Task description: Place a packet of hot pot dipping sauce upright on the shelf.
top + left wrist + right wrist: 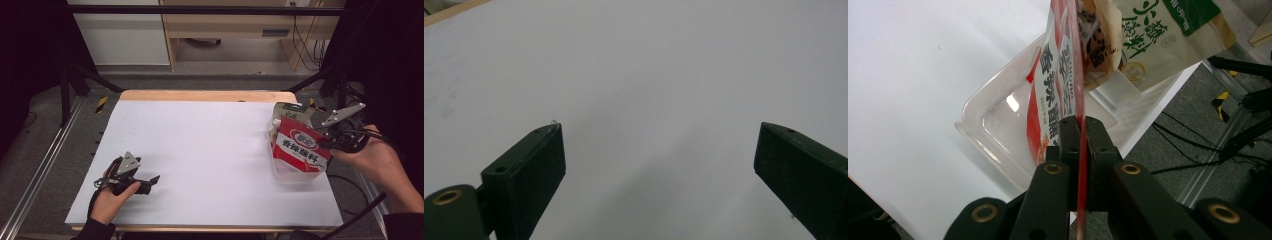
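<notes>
Over at eight o'clock on the white table, my left gripper sits low with my left hand wrapped around its body. In the left gripper view my two black jaws stand wide apart with bare white surface between them, nothing gripped, and a strip of the table's wooden edge peeks in at eleven o'clock of that view.

Swinging across the middle of the table, it's plain white sheet all the way.

Now to three o'clock: my right gripper is pressed tight on the red pouch, jaws together on its thin sealed edge, as the right gripper view shows with the red film running straight up between them. My right hand holds the tool from the table's right side. The red pouch hangs upright with its lower part inside the clear plastic container, which sits near the table's right edge. Just behind the red one, toward twelve o'clock, a beige pouch with a green top leans in the same container, touching the red pouch.
</notes>
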`<state>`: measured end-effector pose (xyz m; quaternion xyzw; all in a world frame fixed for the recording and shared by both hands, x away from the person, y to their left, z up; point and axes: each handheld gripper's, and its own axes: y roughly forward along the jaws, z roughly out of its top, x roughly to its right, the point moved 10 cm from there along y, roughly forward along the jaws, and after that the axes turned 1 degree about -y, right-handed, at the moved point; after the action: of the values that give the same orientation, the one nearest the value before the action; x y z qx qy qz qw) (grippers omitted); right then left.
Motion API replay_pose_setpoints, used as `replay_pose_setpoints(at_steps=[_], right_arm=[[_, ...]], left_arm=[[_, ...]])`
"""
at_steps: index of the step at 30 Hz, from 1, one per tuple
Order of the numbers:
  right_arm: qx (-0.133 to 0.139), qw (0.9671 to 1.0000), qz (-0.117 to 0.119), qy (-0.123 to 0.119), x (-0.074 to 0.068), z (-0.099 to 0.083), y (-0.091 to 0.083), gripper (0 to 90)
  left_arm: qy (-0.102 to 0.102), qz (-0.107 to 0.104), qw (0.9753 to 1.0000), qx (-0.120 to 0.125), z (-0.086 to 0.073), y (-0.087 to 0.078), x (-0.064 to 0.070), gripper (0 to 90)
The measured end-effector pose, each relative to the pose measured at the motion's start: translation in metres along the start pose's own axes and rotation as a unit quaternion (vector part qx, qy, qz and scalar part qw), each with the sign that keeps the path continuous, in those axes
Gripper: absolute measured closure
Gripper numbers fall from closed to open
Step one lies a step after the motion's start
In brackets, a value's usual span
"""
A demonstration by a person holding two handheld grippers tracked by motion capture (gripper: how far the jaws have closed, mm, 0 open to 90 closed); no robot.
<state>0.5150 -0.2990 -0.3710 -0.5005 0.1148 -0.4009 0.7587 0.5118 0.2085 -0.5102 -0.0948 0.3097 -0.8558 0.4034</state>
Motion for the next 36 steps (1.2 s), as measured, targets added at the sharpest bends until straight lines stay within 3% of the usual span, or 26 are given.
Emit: replay_pose_setpoints(at_steps=[8, 13, 16, 17, 20, 27, 36], right_arm=[[0.008, 0.9998, 0.010, 0.015, 0.001, -0.013, 0.003, 84.6], [0.025, 0.9995, 0.009, 0.015, 0.002, -0.012, 0.003, 72.1], [0.048, 0.9987, -0.007, 0.018, 0.003, 0.000, 0.001, 52.6], [0.048, 0.9987, -0.007, 0.018, 0.003, 0.000, 0.001, 52.6], [0.062, 0.9976, -0.023, 0.018, 0.006, 0.012, 0.001, 41.6], [0.088, 0.9950, -0.040, 0.025, 0.006, 0.034, 0.001, 30.9], [0.101, 0.9928, -0.057, 0.030, 0.006, 0.054, 0.000, 25.1]], left_arm=[[0.001, 0.000, 1.0000, -0.003, -0.001, 0.000, 0.001, 6.5], [0.002, -0.001, 1.0000, -0.004, -0.001, 0.001, 0.001, 6.5], [0.002, -0.001, 1.0000, -0.004, -0.001, 0.001, 0.001, 6.5], [0.002, -0.001, 1.0000, -0.004, -0.001, 0.001, 0.001, 6.5], [0.003, -0.001, 1.0000, -0.003, -0.001, 0.001, 0.002, 6.5], [0.003, -0.002, 1.0000, -0.003, -0.001, 0.001, 0.002, 6.5], [0.004, -0.003, 1.0000, -0.003, 0.000, 0.001, 0.002, 6.5]])
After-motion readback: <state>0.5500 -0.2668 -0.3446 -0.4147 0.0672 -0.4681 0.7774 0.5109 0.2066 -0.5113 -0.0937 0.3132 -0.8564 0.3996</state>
